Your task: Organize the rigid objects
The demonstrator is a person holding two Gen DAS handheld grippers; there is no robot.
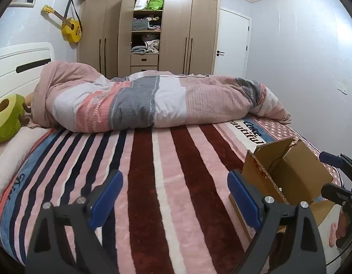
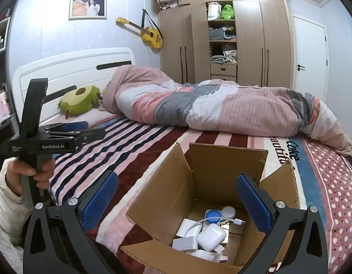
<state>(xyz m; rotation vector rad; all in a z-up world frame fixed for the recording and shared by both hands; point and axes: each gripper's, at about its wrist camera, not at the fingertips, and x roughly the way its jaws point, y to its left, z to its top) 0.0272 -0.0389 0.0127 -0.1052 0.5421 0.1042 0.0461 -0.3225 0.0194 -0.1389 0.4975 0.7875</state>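
Both hand-held grippers, left (image 1: 174, 199) and right (image 2: 177, 202), are spread and empty. Below the right one, the box (image 2: 226, 171) holds a smooth, light, slippery earbud case (image 2: 211, 236); pinch its flat sides.

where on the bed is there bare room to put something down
Free: the striped blanket between the rolled duvet and the near edge, from the avocado plush across to the cardboard box. Crowded: the box floor, with an earbud case, cable and adapters.
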